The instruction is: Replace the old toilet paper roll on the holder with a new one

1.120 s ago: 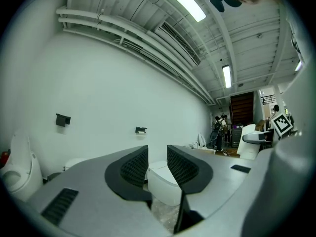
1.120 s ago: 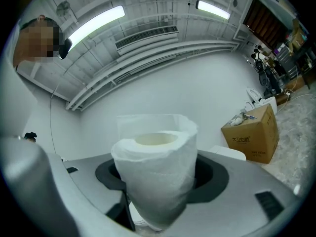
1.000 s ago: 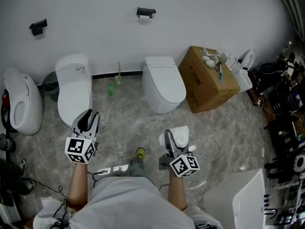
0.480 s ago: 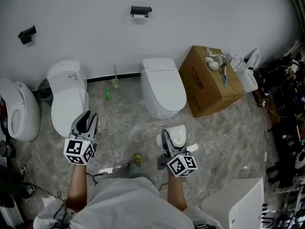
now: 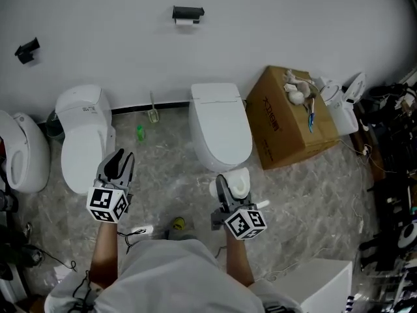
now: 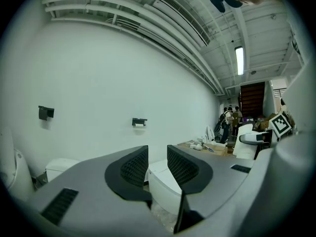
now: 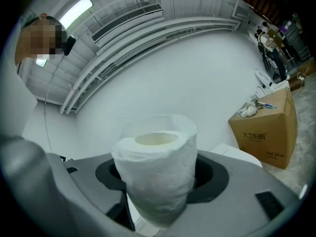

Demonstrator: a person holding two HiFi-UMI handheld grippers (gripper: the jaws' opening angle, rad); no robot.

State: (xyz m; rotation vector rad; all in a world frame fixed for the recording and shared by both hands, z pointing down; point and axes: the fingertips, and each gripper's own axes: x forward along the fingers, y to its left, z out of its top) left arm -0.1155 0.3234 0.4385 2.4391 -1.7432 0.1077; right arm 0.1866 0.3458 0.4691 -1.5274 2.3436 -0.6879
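Out on the grey marbled floor (image 5: 171,169), the person holds the two tongs low in front of them, well short of the far white wall. The right gripper (image 5: 232,188) is clamped on the new toilet paper roll (image 7: 157,174), a plump upright cylinder of soft, crinkled white tissue with a pale tube at its centre and what looks like a thin translucent film rising above its top; the dark, matte jaws press into its sides. The left gripper (image 6: 157,164) carries nothing, its two black, finely ribbed pads standing apart with only the room showing through the gap. High on the far wall sits the holder (image 5: 187,12), a small black bracket with a sliver of white under it, well apart from both tongs. Below it stands a smooth, glossy white toilet (image 5: 220,128) with a squared tank, and to its right a brown cardboard box (image 5: 285,124) with small items lying on top.
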